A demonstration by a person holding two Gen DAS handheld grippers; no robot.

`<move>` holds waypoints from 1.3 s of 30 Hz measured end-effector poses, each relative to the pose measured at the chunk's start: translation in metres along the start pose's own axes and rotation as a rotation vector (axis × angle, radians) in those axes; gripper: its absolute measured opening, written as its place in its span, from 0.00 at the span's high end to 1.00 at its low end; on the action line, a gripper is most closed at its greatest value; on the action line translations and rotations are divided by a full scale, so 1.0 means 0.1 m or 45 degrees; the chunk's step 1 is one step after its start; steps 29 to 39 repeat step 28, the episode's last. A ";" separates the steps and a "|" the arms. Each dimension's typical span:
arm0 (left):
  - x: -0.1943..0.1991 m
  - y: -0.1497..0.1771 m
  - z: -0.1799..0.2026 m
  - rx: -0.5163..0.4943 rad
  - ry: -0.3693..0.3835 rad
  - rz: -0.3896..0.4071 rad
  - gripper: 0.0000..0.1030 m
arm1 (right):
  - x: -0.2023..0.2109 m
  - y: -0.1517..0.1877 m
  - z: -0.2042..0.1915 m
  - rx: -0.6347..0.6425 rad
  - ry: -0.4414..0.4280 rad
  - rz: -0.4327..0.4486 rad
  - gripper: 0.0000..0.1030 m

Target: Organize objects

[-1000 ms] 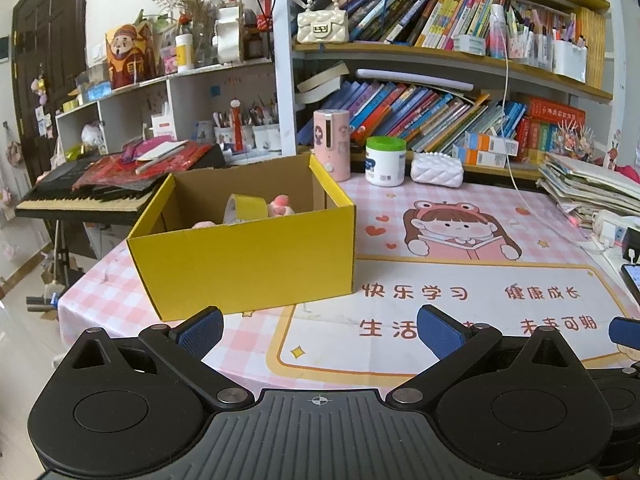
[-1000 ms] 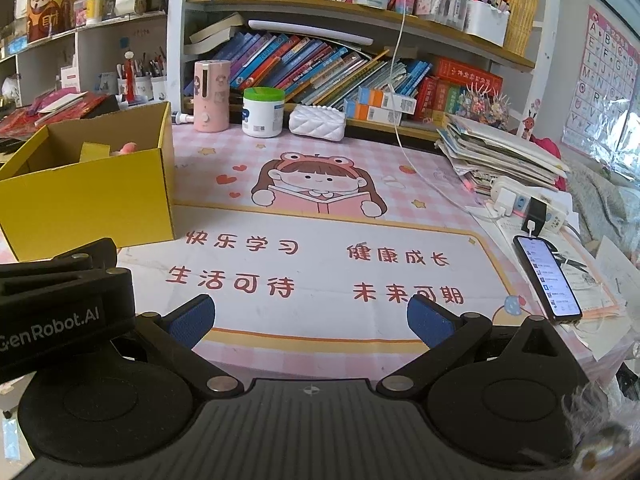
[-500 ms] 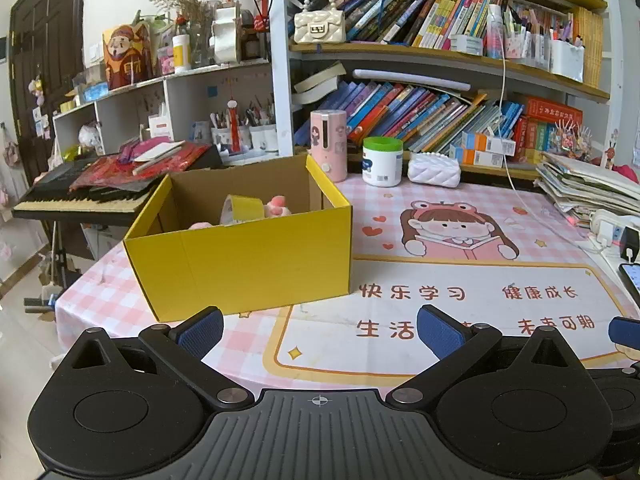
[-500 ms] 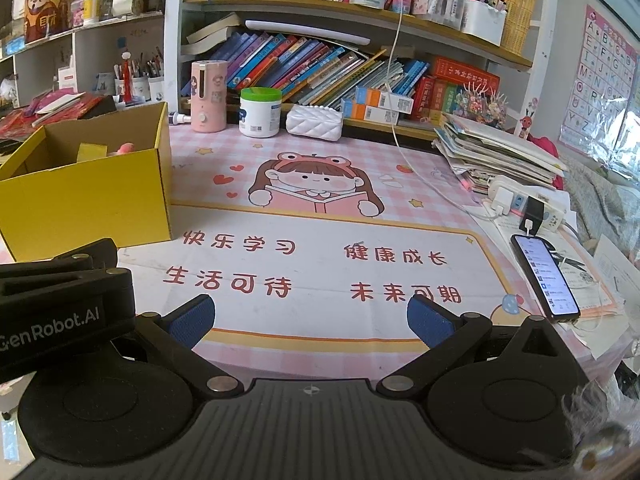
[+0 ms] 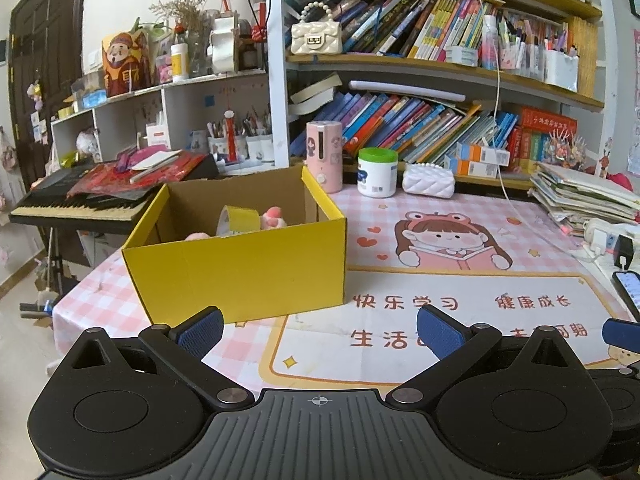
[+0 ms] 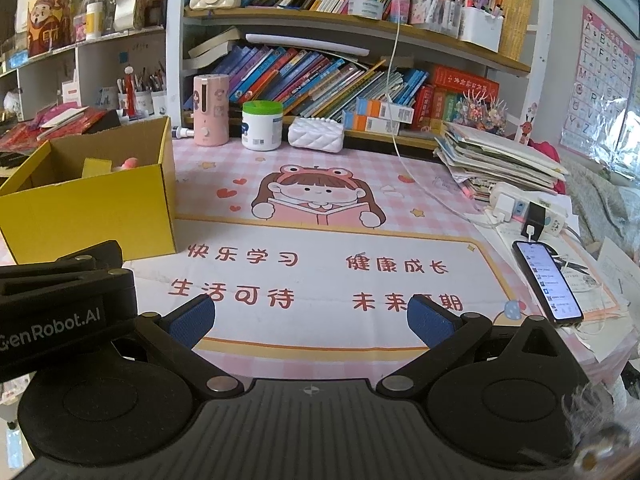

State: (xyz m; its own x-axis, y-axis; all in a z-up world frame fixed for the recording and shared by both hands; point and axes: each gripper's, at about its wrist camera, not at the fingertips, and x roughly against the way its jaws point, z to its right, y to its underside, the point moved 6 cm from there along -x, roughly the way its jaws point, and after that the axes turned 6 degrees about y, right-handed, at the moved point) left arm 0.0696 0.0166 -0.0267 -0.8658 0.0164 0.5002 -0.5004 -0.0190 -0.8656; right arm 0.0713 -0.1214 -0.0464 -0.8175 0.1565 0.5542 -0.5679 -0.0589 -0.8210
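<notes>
Presently both grippers hang low over the near edge of the surface (image 5: 460,208), which is covered by a pink checked cloth with a cartoon girl print. The left gripper (image 5: 318,330), at the bottom centre of the left wrist view, has its blue-padded fingers (image 5: 200,326) spread wide with nothing between them. The right gripper (image 6: 311,318), at the bottom centre of the right wrist view, is likewise spread wide and holds nothing; the left gripper's black body shows at the lower left of that frame.

A yellow cardboard box (image 5: 240,272) stands open-topped at the centre left of the left wrist view, on the surface near its left edge. Inside it lie a yellow tape roll (image 5: 238,220) and a pink soft toy (image 5: 274,216), side by side against the far wall; how they rest on the floor of the box is hidden by the near wall.

Beyond the box, at the rear of the surface, stand a pink cylindrical device (image 5: 326,156), a white jar with green lid (image 5: 377,172) and a white quilted pouch (image 5: 428,178), in a row just beside one another. A phone (image 6: 548,282), screen lit, lies at the right of the right wrist view, near a stack of papers (image 6: 500,156).
</notes>
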 end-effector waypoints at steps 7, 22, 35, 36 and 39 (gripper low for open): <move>-0.02 0.01 0.01 0.001 0.010 -0.004 0.00 | 0.00 0.00 0.02 -0.006 0.003 -0.003 0.00; -0.03 0.01 0.00 0.008 0.014 -0.001 0.00 | 0.00 0.00 0.01 -0.005 0.007 -0.004 0.00; -0.04 0.01 -0.01 0.013 0.020 -0.011 0.00 | 0.00 0.00 0.00 -0.004 0.008 -0.005 0.00; -0.04 0.01 -0.01 0.013 0.020 -0.011 0.00 | 0.00 0.00 0.00 -0.004 0.008 -0.005 0.00; -0.04 0.01 -0.01 0.013 0.020 -0.011 0.00 | 0.00 0.00 0.00 -0.004 0.008 -0.005 0.00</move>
